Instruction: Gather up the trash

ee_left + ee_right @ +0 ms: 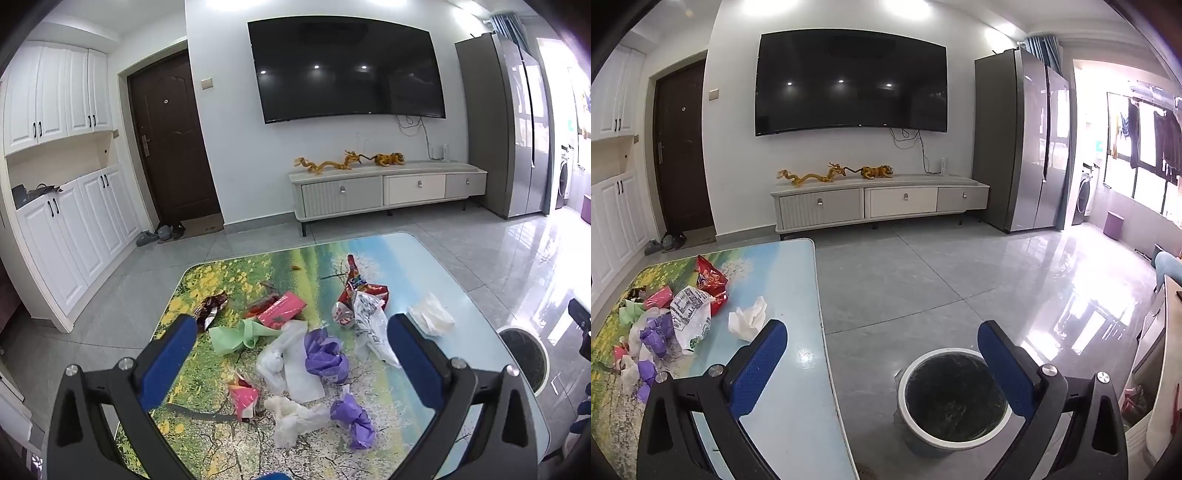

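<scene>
Both my left gripper [291,347] and right gripper [882,350] gaped empty; collecting hadn't begun, so the lower-centre purple wrapper [352,419] needed pinching first, I judged.

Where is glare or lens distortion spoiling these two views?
Left wrist view: fisheye bows the black wall television and white cupboards; purple flare at the right edge; littered landscape-print table stays sharp. Right wrist view: sunlight washes out the glossy grey floor tiles on the right; white-rimmed round bin stays clear.
</scene>
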`<move>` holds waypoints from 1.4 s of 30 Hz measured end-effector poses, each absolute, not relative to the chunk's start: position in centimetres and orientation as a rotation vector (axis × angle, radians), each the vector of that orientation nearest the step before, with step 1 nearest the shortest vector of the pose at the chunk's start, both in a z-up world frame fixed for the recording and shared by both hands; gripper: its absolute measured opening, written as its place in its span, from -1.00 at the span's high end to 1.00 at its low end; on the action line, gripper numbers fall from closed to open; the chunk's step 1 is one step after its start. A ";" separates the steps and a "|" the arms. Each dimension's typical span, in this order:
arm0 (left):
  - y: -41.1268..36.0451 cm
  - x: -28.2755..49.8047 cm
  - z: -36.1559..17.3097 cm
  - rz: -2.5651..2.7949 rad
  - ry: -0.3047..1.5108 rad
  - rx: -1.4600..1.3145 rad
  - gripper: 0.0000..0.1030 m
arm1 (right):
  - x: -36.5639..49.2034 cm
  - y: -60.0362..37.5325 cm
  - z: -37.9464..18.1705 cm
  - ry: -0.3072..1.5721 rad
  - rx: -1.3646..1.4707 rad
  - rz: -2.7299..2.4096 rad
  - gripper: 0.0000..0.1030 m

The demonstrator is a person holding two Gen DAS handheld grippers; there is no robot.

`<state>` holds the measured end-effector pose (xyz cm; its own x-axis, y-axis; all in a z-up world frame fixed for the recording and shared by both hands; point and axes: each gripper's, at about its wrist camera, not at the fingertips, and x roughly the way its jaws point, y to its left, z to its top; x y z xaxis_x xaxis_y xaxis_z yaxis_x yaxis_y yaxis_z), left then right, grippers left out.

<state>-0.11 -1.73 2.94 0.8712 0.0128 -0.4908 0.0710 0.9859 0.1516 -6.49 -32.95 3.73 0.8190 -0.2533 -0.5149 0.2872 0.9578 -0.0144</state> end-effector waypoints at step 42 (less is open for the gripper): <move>0.9 -1.3 3.2 -0.046 0.501 0.109 -1.00 | -7.4 -32.4 6.1 0.532 0.067 -0.312 -1.00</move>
<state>-1.27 0.89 3.16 0.8763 -0.0173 -0.4814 0.0708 0.9931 0.0931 -7.43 -32.44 6.05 0.8159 -0.2755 -0.5084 0.3098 0.9506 -0.0180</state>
